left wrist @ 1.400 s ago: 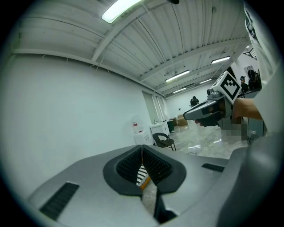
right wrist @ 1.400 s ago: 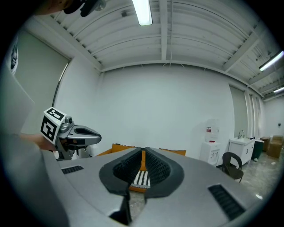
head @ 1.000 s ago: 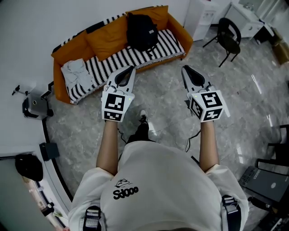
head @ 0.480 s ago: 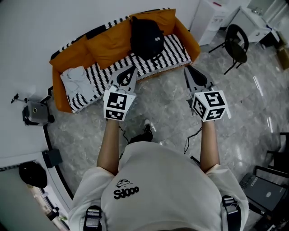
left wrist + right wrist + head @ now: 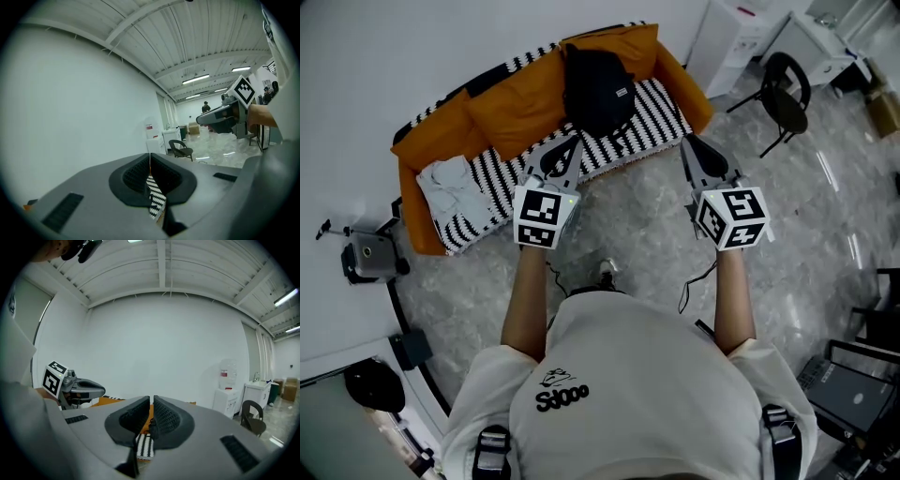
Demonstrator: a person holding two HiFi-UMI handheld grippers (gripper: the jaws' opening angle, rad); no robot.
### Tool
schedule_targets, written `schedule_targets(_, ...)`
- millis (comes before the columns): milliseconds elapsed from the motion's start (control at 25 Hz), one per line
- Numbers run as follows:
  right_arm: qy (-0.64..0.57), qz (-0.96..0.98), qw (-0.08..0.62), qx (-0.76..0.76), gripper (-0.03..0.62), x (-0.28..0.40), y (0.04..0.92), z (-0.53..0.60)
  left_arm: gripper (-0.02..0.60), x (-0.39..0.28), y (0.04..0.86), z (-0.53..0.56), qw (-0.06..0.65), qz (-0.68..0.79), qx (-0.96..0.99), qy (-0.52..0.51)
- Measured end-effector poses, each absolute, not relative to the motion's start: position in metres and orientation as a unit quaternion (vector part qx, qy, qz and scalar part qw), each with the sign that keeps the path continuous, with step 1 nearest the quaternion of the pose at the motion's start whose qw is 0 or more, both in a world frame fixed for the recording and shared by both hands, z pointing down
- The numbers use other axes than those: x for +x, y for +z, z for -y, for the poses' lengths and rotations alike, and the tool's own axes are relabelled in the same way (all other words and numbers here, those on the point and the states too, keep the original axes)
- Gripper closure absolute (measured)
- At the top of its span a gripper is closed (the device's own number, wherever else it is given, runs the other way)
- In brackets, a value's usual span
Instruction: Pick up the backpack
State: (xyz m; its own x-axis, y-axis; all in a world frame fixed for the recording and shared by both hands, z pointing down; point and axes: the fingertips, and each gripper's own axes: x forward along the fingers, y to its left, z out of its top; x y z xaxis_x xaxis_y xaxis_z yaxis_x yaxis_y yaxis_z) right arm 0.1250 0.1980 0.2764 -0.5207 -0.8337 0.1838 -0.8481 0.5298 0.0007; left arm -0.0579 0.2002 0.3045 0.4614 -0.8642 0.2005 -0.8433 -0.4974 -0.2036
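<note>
Grey marble-look floor (image 5: 637, 220) fronts an orange sofa (image 5: 520, 112) with striped black-and-white cover, where the black fabric backpack (image 5: 598, 86) leans against the back cushions, beyond the left tongs (image 5: 570, 143) and right tongs (image 5: 687, 142), both clenched empty; the person's white T-shirt (image 5: 628, 375) reads "Sdooo".

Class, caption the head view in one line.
Left claw and right claw, both shut, face black backpack on orange sofa.

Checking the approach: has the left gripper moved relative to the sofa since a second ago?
Yes. The left gripper has moved toward the sofa; its tip now overlaps the sofa's front edge.
</note>
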Motion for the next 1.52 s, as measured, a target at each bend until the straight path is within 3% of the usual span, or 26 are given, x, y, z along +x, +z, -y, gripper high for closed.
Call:
schedule_targets(720, 0.045, 0.89, 0.089, 0.444, 0.549, 0.092, 0.293, -0.079, 0.558, -0.088, 0.325, -0.093, -0.003, -0.515, -0.849, -0.119)
schedule_targets(1200, 0.042, 0.91, 0.103, 0.399, 0.549, 0.094, 0.302, 0.106, 0.56, -0.07, 0.328, 0.064, -0.009, -0.514, -0.848, -0.131)
schedule_targets(1520, 0.072, 0.914, 0.126, 0.38, 0.549, 0.107, 0.344, 0.243, 0.558, -0.088, 0.373, 0.189, -0.068, -0.565, -0.808, -0.153)
